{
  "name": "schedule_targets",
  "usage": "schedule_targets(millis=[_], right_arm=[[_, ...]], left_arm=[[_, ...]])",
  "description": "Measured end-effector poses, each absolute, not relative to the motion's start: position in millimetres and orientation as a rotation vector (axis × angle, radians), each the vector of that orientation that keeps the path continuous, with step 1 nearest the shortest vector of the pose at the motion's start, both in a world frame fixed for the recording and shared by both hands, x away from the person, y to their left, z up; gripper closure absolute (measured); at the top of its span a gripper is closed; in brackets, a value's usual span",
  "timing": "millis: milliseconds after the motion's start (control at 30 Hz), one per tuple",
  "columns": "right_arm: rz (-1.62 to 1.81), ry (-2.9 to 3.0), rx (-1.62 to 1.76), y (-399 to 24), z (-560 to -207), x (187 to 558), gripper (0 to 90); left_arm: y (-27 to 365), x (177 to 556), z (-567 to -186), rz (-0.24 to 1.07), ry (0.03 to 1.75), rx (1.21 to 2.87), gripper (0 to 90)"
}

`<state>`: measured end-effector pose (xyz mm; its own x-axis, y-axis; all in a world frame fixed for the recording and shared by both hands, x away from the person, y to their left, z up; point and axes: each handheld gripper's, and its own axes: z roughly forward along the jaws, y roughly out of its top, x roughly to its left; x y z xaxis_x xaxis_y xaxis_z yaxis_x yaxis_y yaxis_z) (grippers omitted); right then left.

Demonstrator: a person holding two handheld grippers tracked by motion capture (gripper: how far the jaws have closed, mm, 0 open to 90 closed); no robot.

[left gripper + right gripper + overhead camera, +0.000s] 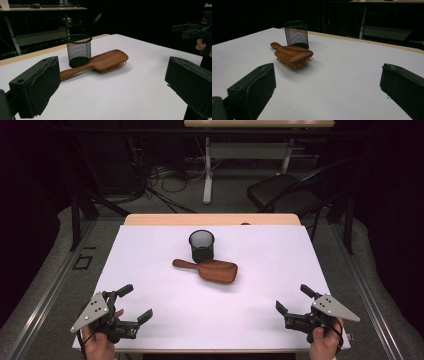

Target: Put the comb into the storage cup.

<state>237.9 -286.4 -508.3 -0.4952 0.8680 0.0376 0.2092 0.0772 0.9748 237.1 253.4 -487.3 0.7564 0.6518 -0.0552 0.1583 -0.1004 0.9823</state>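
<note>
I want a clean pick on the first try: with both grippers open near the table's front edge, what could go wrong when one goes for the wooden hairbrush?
1. The hairbrush lies bristles down, so it may rock or slide when the jaws close on it.
2. Its handle lies right beside the mesh cup; a reach there could knock the light cup over.
3. Both the left gripper and the right gripper face the middle, so they might collide if both reach.

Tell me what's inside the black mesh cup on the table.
The mesh cup looks empty: the high view shows only its dark bottom. The wooden hairbrush lies bristles-down in front of it, on the white table; whether they touch is unclear.
</note>
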Motion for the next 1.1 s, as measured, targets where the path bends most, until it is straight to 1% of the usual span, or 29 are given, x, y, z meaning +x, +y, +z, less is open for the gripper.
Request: schedule_targets(millis=[367,567,767,1100], right_arm=[[1.456,1.793,1.07,-284,-511,245,0.1],[1.453,1.802,1.071,-283,-512,245,0.1],[1.465,1.793,1.094,-285,-513,245,0.1],[1.475,1.785,1.135,-286,-516,247,0.2]], left_arm=[[249,241,-490,0.438,0.724,1.663,0.4],[246,247,-493,0.382,0.777,1.675,0.4],[242,253,-493,0.347,0.791,1.693,0.4],[226,265,-484,0.358,0.8,1.775,0.5]])
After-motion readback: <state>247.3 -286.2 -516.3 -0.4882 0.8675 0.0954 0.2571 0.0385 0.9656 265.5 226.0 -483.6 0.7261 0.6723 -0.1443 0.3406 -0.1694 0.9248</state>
